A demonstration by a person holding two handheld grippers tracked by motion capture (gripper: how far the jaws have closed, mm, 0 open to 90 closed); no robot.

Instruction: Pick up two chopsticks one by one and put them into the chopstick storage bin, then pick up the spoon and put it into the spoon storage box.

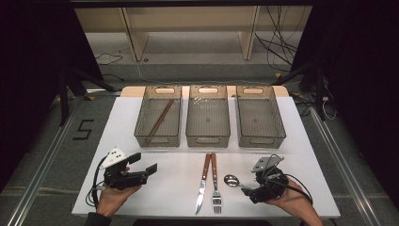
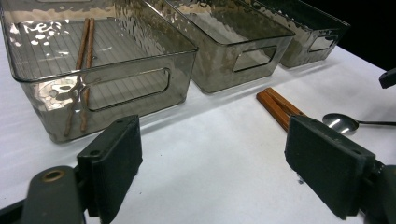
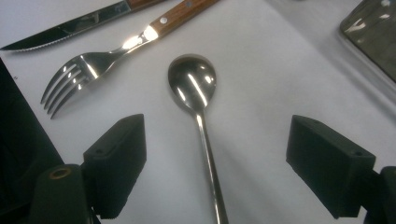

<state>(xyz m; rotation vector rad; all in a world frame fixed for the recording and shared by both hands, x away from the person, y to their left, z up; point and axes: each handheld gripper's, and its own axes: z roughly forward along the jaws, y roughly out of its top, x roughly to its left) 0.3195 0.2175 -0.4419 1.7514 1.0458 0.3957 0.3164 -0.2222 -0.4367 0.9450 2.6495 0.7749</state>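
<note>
A metal spoon (image 1: 231, 180) lies on the white table (image 1: 174, 193) at the front right. In the right gripper view its bowl (image 3: 192, 84) points away and its handle runs back between the jaws. My right gripper (image 1: 248, 189) (image 3: 215, 172) is open around that handle, not touching it. A wooden-handled knife (image 1: 202, 183) (image 3: 70, 30) and fork (image 1: 216, 186) (image 3: 79, 77) lie side by side at the front centre. My left gripper (image 1: 143, 163) (image 2: 212, 158) stands open and empty at the front left. A pair of brown chopsticks (image 1: 161, 117) (image 2: 85, 51) rests in the left bin (image 1: 141, 127).
Three translucent grey bins stand in a row at the back: the left bin (image 2: 121, 88), a middle bin (image 1: 208, 136) and a right bin (image 1: 261, 139). Past the table's far edge are shelf legs and cables on the floor.
</note>
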